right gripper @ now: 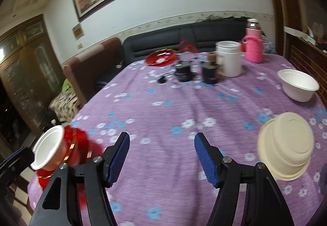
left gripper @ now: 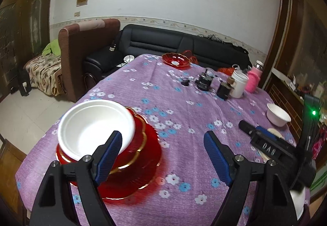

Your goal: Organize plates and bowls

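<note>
A white bowl (left gripper: 96,125) sits in a red gold-rimmed bowl (left gripper: 141,134) on a red plate (left gripper: 143,168) at the table's near left; the stack also shows in the right wrist view (right gripper: 51,148). My left gripper (left gripper: 162,156) is open and empty just right of the stack, its left finger in front of the white bowl's rim. My right gripper (right gripper: 161,156) is open and empty above the cloth. A cream bowl (right gripper: 286,144) lies upside down to its right. A second white bowl (right gripper: 297,84) stands upright farther right. A red plate (right gripper: 160,57) sits at the far edge.
The table has a purple flowered cloth (right gripper: 173,107). At the back stand two small dark jars (right gripper: 185,71), a white tub (right gripper: 229,58) and a pink-sleeved flask (right gripper: 254,45). A black sofa (left gripper: 173,42) lies beyond. The right gripper's body (left gripper: 276,148) shows in the left wrist view.
</note>
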